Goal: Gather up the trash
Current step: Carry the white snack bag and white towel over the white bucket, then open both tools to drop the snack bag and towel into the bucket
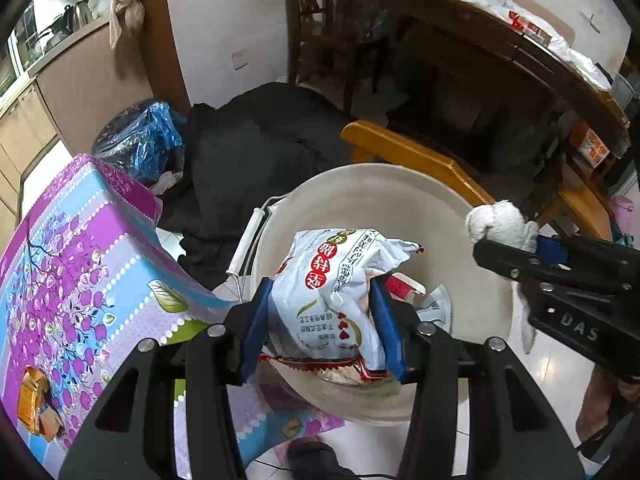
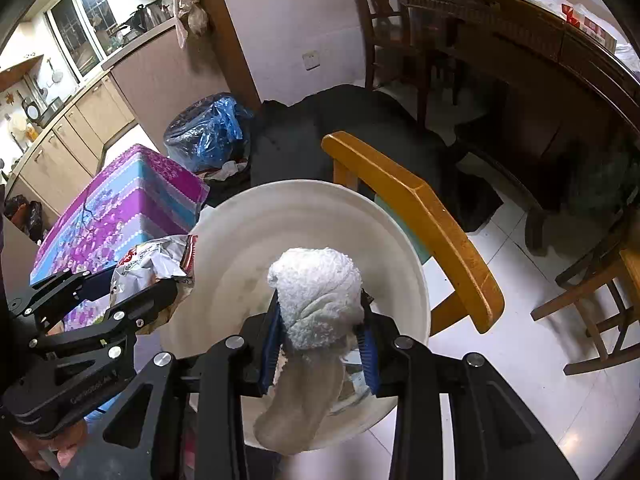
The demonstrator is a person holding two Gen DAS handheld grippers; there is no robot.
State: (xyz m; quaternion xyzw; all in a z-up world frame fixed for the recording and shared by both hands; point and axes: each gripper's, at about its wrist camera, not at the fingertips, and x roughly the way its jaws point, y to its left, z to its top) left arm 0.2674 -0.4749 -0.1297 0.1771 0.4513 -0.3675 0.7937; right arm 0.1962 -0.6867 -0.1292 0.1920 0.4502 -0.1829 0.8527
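Observation:
My left gripper (image 1: 320,320) is shut on a white snack bag (image 1: 336,280) with red characters, held over the open cream bucket (image 1: 384,196). Other wrappers (image 1: 424,300) lie inside the bucket. My right gripper (image 2: 320,340) is shut on a white rag (image 2: 316,296) that hangs over the same bucket (image 2: 248,240). In the left wrist view the right gripper (image 1: 516,248) with the rag (image 1: 500,220) is at the bucket's right rim. In the right wrist view the left gripper (image 2: 132,284) with the bag (image 2: 156,264) is at the bucket's left rim.
A table with a purple and blue floral cloth (image 1: 80,264) stands left of the bucket, with an orange packet (image 1: 34,404) on it. A bin with a blue bag (image 1: 140,140) stands behind. A yellow wooden chair (image 2: 424,224) is right of the bucket. A dark dining table (image 2: 520,40) is at the back right.

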